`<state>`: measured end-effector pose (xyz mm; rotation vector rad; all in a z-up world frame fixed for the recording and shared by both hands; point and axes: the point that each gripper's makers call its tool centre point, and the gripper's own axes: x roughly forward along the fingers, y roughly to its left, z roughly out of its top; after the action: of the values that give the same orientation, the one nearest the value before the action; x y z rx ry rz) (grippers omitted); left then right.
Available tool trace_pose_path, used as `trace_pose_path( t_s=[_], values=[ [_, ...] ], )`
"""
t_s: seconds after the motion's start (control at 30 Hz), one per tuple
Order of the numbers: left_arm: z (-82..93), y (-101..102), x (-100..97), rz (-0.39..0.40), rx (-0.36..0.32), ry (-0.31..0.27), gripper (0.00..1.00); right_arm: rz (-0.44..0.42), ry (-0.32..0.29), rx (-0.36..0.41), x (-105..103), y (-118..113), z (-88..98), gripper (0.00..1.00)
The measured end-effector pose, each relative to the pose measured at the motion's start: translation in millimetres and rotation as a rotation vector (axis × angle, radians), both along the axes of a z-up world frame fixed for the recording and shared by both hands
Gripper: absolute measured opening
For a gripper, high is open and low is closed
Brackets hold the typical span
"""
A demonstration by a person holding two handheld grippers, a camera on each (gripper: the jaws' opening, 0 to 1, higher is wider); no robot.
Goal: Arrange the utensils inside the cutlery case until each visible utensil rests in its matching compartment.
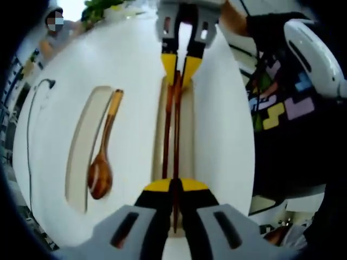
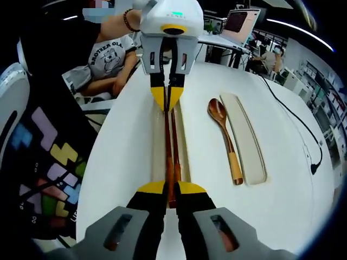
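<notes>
While the white oval worktop [image 1: 130, 81] runs up the middle of the left gripper view, the left tool [image 1: 174, 187] rises from the bottom edge with its yellow-tipped black jaws pressed together on one end of the pair of dark reddish-brown wooden chopsticks [image 1: 171, 130]. The chopsticks lie lengthwise over the long beige cutlery case tray [image 1: 187, 130] at the centre of the frame, and the right tool [image 1: 180, 73] comes down from the top centre, its jaws closed on their far end. In the left half of the frame a brown wooden spoon [image 1: 102, 162] lies just beside a second beige elongated tray piece [image 1: 81, 146], its bowl toward the bottom; whether they touch cannot be told. In the right gripper view the same things appear mirrored: the right tool [image 2: 170, 189] at bottom centre clamps the chopsticks [image 2: 170, 146] over the tray [image 2: 183, 146], the left tool [image 2: 168, 95] grips them at top centre, and the spoon [image 2: 225, 135] lies beside the second tray piece [image 2: 246, 141] in the right half of the frame. A person in a black patterned shirt [image 1: 276, 103] stands at the right edge of the left gripper view.
</notes>
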<state>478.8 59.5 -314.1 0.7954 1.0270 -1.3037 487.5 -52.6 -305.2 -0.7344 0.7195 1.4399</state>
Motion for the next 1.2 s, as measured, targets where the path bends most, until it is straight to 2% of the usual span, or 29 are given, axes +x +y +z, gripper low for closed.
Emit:
trace_pose_path(
  t_s=[0.2, 0.53, 0.63, 0.73, 1.03, 1.1, 1.17, 1.2],
  values=[
    [-8.4, 2.3, -1.0, 0.001, 0.007, 0.012, 0.03, -0.001, 0.028, -0.008, -4.2, 1.9, -5.7, 0.05],
    [-10.6, 2.4, 0.3, 0.006, 0.005, 0.026, 0.04, -0.011, 0.062, -0.029, -2.0, 2.6, -10.7, 0.05],
    [-10.9, 3.3, 2.6, 0.005, 0.013, 0.015, 0.04, -0.016, 0.054, -0.034, -0.7, 1.1, -11.9, 0.07],
    [-11.8, 3.3, 0.9, 0.0, 0.016, 0.028, 0.04, -0.023, 0.058, -0.04, -1.2, -1.3, -13.4, 0.07],
    [-11.0, 0.9, 3.1, -0.03, 0.018, -0.013, 0.05, -0.027, 0.067, -0.047, -1.1, -7.6, -12.8, 0.07],
    [-10.3, 1.4, 2.2, -0.018, 0.024, -0.004, 0.05, -0.027, 0.065, -0.047, -1.7, -7.3, -11.1, 0.07],
    [-6.7, -1.3, 5.1, -0.03, 0.003, -0.035, 0.07, -0.025, 0.063, -0.046, -2.5, -7.2, -8.8, 0.07],
    [-4.9, -1.0, 4.4, -0.03, 0.0, -0.034, 0.1, -0.026, 0.06, -0.043, -2.3, -7.3, -7.3, 0.07]
  ],
)
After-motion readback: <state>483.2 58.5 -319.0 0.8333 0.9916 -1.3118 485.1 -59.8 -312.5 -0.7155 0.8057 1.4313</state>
